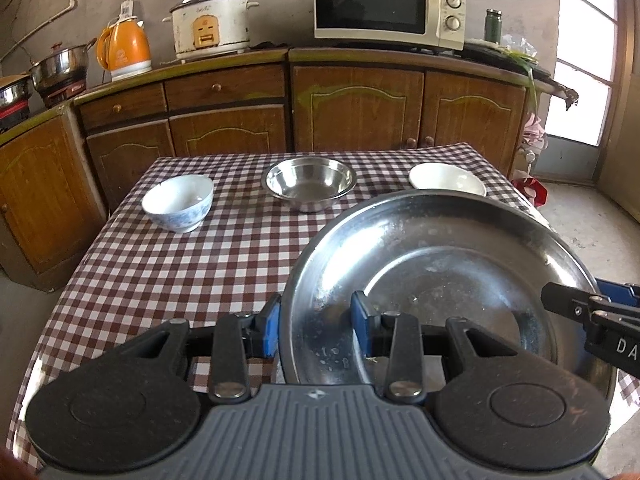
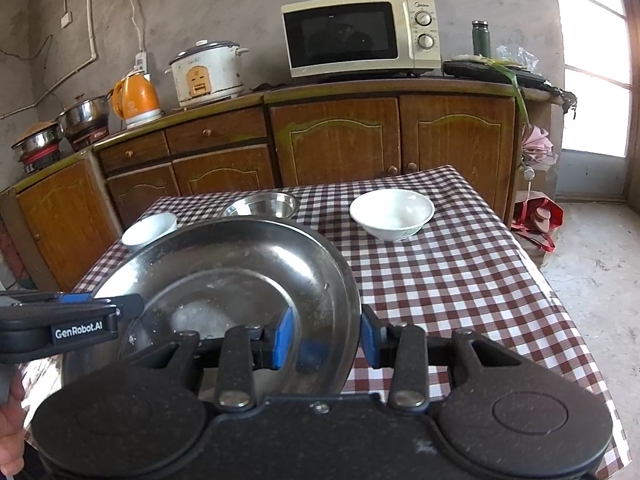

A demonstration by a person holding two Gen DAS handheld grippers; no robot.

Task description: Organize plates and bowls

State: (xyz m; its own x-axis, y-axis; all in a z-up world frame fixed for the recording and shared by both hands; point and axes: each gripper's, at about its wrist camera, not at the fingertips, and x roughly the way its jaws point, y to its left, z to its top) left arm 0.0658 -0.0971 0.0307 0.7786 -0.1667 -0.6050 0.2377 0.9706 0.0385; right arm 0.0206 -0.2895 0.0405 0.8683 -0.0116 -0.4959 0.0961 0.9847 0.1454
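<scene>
A large steel plate (image 1: 440, 272) sits at the near edge of the checkered table (image 1: 168, 272). My left gripper (image 1: 316, 328) straddles its left rim, one blue pad outside and one inside, with gaps to the rim. My right gripper (image 2: 328, 334) straddles its right rim (image 2: 240, 264) the same way. Farther back stand a blue-patterned white bowl (image 1: 178, 202), a steel bowl (image 1: 310, 182) and a white bowl (image 2: 392, 212). The white bowl (image 1: 446, 180) also shows in the left wrist view behind the plate.
Wooden cabinets (image 1: 360, 108) run behind the table, carrying a microwave (image 1: 388, 4), a rice cooker (image 1: 210, 24), an orange kettle (image 1: 124, 50) and steel pots (image 1: 60, 68). A doorway and bare floor (image 2: 600, 264) lie to the right of the table.
</scene>
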